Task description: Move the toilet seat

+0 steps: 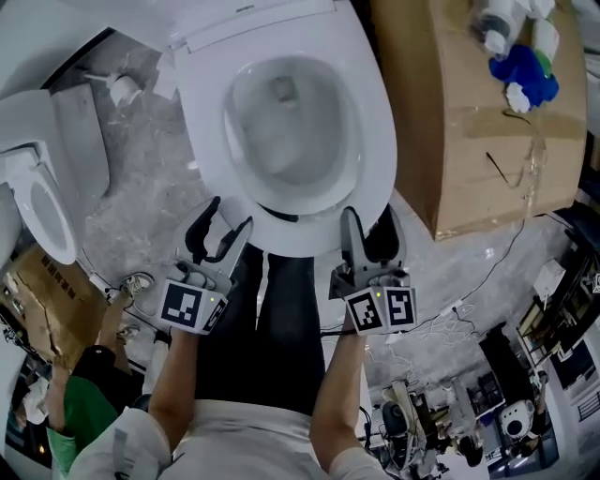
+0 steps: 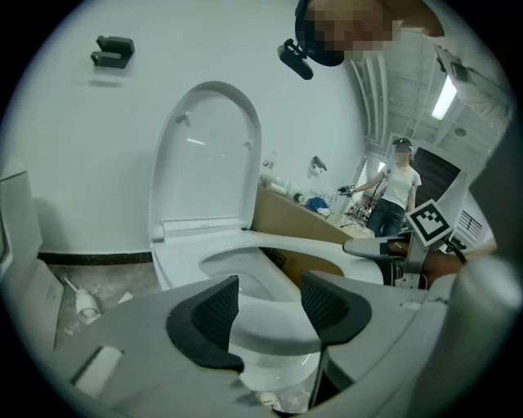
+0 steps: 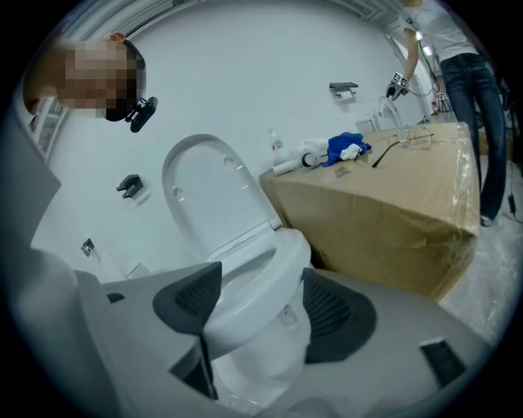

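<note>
Head view: the toilet seat (image 1: 377, 122), a smooth, glossy white oval ring, is seen lying flat on the bowl, with its lid (image 1: 253, 17) raised at the back. On the left, open floor (image 1: 141, 178) of pale veined stone is left between the bowl and a second toilet (image 1: 37, 187). On the right, the rim is crowded by a taped cardboard box (image 1: 469, 131). The left gripper (image 1: 230, 217) and the right gripper (image 1: 370, 223) are held at the seat's front edge, one on each side of the person's dark trousers (image 1: 281, 319). Contact with the rim cannot be made out here.

Left gripper view: the ribbed dark pads (image 2: 216, 314) are set moderately apart, and the seat's front rim (image 2: 274, 326) is framed in the gap. No pad is seen pressing on it. The rounded lid (image 2: 204, 155) stands upright against a plain white wall (image 2: 82, 147).

Right gripper view: the jaws are spread wide. The seat's rounded front (image 3: 278, 249) is seen between them, unclamped. The box's (image 3: 384, 204) corner is found near the bowl's side, and a blue cloth (image 3: 343, 145) lies on top of the box.
</note>
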Available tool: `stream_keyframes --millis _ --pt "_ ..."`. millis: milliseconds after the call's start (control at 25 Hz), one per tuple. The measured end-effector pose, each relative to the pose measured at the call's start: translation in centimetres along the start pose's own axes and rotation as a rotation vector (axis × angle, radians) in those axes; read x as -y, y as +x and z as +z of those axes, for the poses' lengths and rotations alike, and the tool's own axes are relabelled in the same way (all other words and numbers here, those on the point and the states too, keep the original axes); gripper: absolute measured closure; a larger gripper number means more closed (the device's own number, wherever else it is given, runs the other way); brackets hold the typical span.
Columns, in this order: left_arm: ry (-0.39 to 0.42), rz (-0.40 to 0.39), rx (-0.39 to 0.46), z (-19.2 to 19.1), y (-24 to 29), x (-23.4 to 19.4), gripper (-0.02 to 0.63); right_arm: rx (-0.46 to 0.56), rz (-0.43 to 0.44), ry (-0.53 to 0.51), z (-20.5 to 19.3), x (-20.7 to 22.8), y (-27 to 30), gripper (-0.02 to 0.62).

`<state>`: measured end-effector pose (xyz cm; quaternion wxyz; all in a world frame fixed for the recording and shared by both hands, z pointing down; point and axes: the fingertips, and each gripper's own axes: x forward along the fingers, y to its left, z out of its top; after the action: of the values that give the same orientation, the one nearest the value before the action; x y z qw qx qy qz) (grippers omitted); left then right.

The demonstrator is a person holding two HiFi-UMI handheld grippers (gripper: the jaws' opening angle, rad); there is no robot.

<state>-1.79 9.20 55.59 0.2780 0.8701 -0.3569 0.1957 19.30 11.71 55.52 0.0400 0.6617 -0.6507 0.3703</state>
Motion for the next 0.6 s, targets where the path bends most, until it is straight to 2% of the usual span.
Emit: stream_keyframes --millis 400,600 --pt "0.063 -0.039 0.076 5.6 -0.2 3.7 0.423 0.081 0.002 0.065 3.8 -1.9 -0.3 0.278" --pt "0.060 -0.051 0.073 6.6 -1.0 5.0 0.436 0.121 0.002 0.104 5.8 -2.8 -0.4 0.276"
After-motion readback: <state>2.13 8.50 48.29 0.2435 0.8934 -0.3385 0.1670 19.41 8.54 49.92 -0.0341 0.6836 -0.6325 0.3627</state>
